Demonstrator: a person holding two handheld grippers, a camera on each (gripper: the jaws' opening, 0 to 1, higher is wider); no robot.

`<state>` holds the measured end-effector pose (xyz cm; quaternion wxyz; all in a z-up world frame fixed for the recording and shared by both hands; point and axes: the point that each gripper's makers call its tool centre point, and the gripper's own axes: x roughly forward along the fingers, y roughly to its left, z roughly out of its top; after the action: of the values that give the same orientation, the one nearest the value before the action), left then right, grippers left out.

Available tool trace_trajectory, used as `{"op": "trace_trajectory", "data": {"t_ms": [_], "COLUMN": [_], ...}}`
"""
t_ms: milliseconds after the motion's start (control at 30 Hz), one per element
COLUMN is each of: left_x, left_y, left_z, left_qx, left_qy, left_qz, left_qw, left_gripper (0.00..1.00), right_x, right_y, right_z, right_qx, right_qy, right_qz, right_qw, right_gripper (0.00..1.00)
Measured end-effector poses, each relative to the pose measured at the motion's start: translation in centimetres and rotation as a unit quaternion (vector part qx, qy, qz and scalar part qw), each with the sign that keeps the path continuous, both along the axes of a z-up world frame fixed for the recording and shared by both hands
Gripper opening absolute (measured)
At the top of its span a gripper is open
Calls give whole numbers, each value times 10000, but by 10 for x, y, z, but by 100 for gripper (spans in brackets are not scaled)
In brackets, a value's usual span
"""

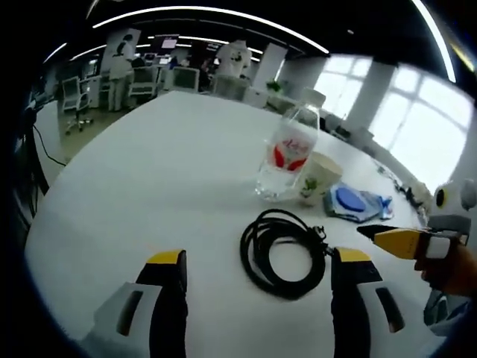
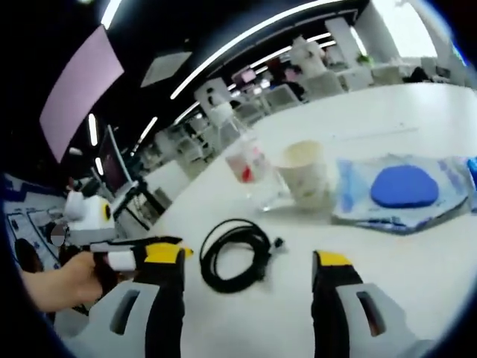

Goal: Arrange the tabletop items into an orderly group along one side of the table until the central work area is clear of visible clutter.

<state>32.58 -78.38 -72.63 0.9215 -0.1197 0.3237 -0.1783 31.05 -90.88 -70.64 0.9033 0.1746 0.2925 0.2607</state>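
- Left gripper (image 1: 258, 262) and right gripper (image 2: 248, 262): fingers spread wide, holding nothing.
- Coiled black cable (image 1: 283, 252) lies between them.
- Bare white desk (image 1: 164, 171) stretches left of the water bottle (image 1: 288, 153).

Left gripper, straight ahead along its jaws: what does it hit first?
Probably the coiled black cable, lying on the white table just ahead, nearer its right jaw. Beyond stands the clear plastic bottle. Depth is uncertain.

Both grippers' fingers (image 1: 168, 298) (image 2: 332, 298) spread, empty

left gripper (image 1: 258, 261) — jaws apart | coiled cable (image 1: 282, 252) between | bottle (image 1: 288, 154) touching cup (image 1: 318, 179) — beyond
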Motion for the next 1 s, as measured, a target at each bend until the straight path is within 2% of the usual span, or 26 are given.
{"op": "trace_trajectory", "data": {"t_ms": [267, 500, 700, 833, 1000], "left_x": [5, 9, 9, 6, 7], "left_y": [-2, -3, -6, -11, -10], "left_z": [-8, -10, -15, -23, -22], "left_qx": [9, 81, 283, 291, 299], "left_qy": [77, 54, -72, 30, 10], "left_qz": [10, -5, -14, -77, -46], "left_qw": [10000, 10000, 9996, 9995, 9995], "left_gripper": [75, 73, 60, 59, 59], "right_x": [14, 19, 21, 20, 20], "right_y": [6, 11, 22, 27, 26], "right_z": [-9, -20, -30, -36, -38], "right_qx": [76, -62, -310, -476, -516], "right_qy": [122, 133, 167, 166, 168], "right_qz": [-129, -127, -48, 79, 96], "right_qw": [9998, 9998, 9994, 9987, 9985], "right_gripper": [62, 59, 58, 55, 54]}}
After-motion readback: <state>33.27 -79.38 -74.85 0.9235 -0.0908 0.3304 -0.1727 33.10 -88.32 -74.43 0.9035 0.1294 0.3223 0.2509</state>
